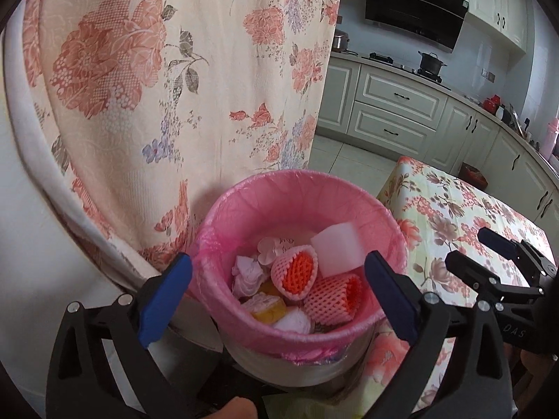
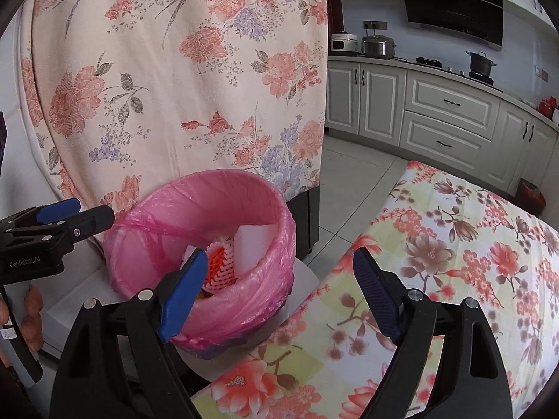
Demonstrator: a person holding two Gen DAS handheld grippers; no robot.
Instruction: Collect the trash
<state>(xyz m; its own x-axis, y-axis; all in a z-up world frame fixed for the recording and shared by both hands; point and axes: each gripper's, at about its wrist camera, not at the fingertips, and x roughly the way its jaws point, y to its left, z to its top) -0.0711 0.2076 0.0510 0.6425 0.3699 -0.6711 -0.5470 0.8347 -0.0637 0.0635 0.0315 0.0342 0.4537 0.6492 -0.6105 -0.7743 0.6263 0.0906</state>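
A trash bin (image 1: 216, 230) lined with a pink bag stands just below my left gripper (image 1: 277, 256), which is open over its mouth with nothing between the fingers. Inside lie two pink-and-orange foam fruit nets (image 1: 295, 272), a white foam block (image 1: 337, 249), crumpled paper (image 1: 246, 274) and a yellow scrap (image 1: 267, 309). In the right wrist view the bin (image 2: 209, 178) sits left of centre, and my right gripper (image 2: 279, 253) is open and empty over its right rim and the table edge. Each gripper shows in the other's view: the right gripper (image 1: 468, 244), the left gripper (image 2: 92, 209).
A table with a floral cloth (image 2: 454, 244) lies right of the bin. Behind the bin hangs a large floral cover (image 1: 174, 87) over a tall white object. Tiled floor (image 2: 349, 174) leads to kitchen cabinets (image 2: 447, 111) at the back right.
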